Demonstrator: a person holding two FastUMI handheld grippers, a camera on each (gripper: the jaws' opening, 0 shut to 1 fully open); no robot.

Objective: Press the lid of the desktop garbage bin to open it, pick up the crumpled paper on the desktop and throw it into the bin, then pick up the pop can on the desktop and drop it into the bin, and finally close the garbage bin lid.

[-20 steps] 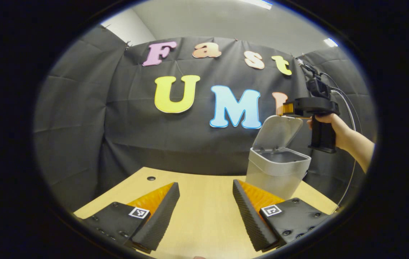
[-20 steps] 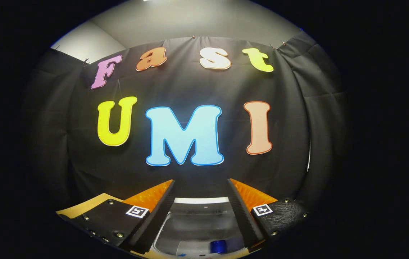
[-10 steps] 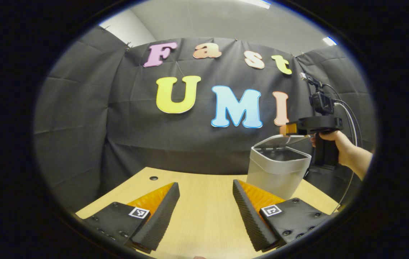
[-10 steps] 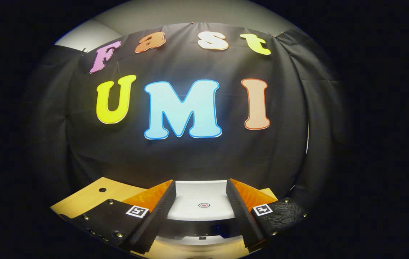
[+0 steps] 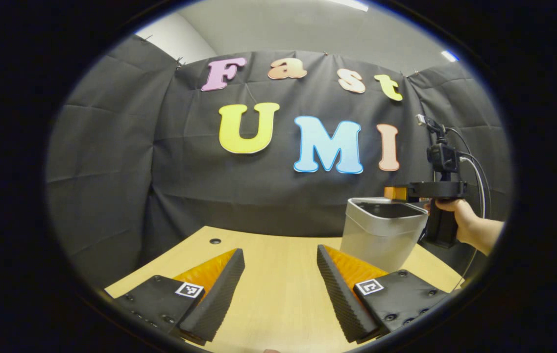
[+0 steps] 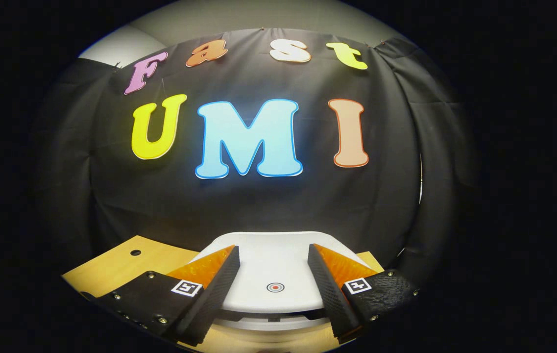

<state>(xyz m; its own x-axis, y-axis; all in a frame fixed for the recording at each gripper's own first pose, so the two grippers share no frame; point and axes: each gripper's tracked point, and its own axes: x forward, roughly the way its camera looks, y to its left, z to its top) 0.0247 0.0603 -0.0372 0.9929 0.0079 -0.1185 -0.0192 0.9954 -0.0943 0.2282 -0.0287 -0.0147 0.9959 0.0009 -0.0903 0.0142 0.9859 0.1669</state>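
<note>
The grey desktop bin [image 5: 381, 235] stands on the wooden table [image 5: 278, 294] at the right of the left gripper view. Its white lid [image 6: 273, 264], marked with a small red dot [image 6: 273, 287], lies nearly flat over the bin, leaving a narrow dark gap at its front edge. The lid covers the bin's inside. My right gripper [image 6: 273, 249] stands open just over the lid, one finger on each side of the dot. In the left gripper view that right gripper [image 5: 391, 192] sits at the bin's top, held by a hand [image 5: 462, 218]. My left gripper [image 5: 279, 251] is open over bare table, left of the bin.
A small round hole [image 5: 215, 241] is in the table near its back left edge. The black cloth wall stands close behind the bin. A cable [image 5: 479, 171] runs from the right gripper's camera down past the table's right edge.
The lid has swung from upright down to nearly flat, and the right gripper has come down with it. The left gripper has barely moved.
</note>
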